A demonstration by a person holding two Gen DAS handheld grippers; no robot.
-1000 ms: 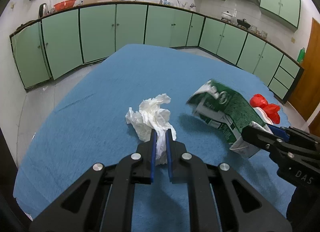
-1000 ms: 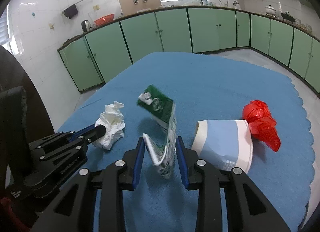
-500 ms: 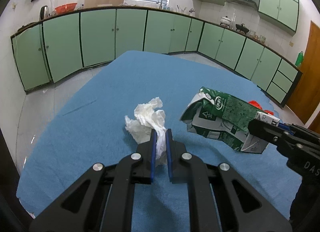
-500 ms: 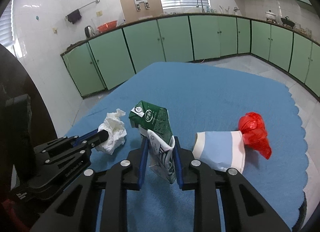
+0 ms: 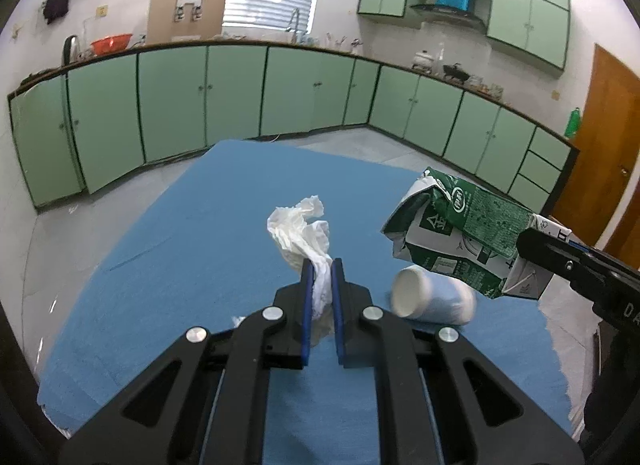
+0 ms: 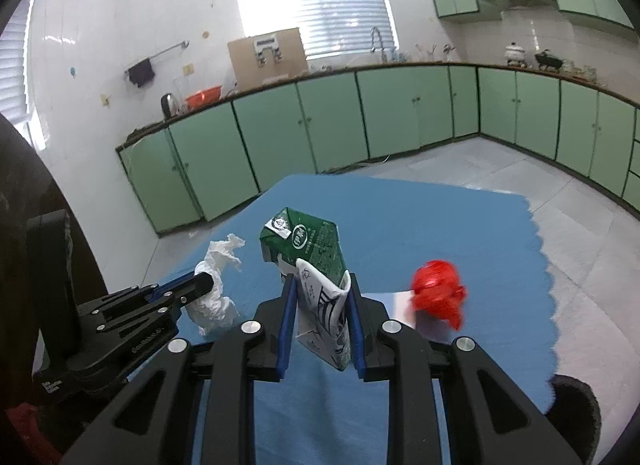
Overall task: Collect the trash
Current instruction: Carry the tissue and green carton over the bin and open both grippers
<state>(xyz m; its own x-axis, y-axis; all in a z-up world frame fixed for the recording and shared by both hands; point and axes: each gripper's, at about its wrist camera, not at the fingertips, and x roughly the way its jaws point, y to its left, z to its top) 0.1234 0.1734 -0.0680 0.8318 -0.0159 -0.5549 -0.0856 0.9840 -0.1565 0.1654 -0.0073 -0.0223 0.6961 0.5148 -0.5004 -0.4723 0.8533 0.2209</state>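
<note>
My left gripper (image 5: 320, 271) is shut on a crumpled white tissue (image 5: 298, 231) and holds it above the blue table (image 5: 192, 249). My right gripper (image 6: 322, 285) is shut on a crushed green and white milk carton (image 6: 310, 249), also lifted off the table. The carton shows in the left wrist view (image 5: 460, 241) at the right, and the tissue shows in the right wrist view (image 6: 218, 269) at the left. A white and pale blue paper cup (image 5: 430, 297) lies on its side on the table. A crumpled red plastic bag (image 6: 438, 293) lies at the right.
The blue cloth's scalloped right edge (image 6: 548, 265) is near the red bag. Green kitchen cabinets (image 5: 240, 93) ring the room beyond the grey floor. A brown door (image 5: 600, 137) stands at the right.
Both grippers have risen well above the table, carrying the tissue and the carton up with them. The paper cup has come into the left wrist view below the carton.
</note>
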